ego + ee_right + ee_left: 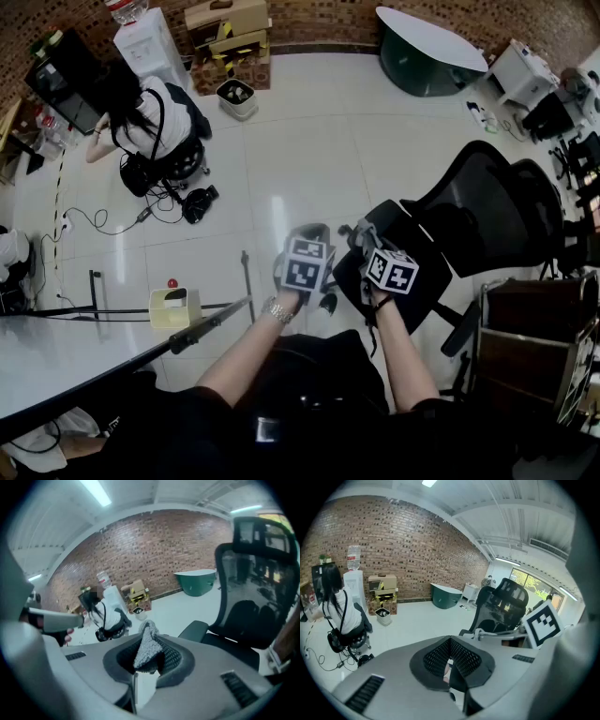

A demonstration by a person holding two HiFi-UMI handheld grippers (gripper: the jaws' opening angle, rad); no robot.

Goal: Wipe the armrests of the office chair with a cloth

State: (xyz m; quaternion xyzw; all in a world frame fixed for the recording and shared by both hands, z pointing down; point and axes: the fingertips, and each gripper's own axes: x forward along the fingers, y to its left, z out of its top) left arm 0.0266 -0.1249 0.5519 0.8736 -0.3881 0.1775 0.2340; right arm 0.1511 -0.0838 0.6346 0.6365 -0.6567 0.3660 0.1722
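Observation:
A black mesh office chair (487, 211) stands to my right, its near armrest (386, 217) just ahead of my right gripper (360, 236). That gripper is shut on a grey cloth (146, 645), which sticks up from between the jaws. In the right gripper view the armrest (196, 630) lies a little beyond the cloth, apart from it, with the chair back (255, 569) at the right. My left gripper (311, 234) hovers over the floor left of the chair, jaws closed on nothing. From the left gripper view I see the chair (502, 605) ahead to the right.
A person (150, 122) sits at the far left by a water dispenser (150, 39), cardboard boxes (225, 28) and a bin (236, 97). A green tub (422, 56) is at the back. A white table (56, 349) is near left, a wooden cabinet (532, 349) near right.

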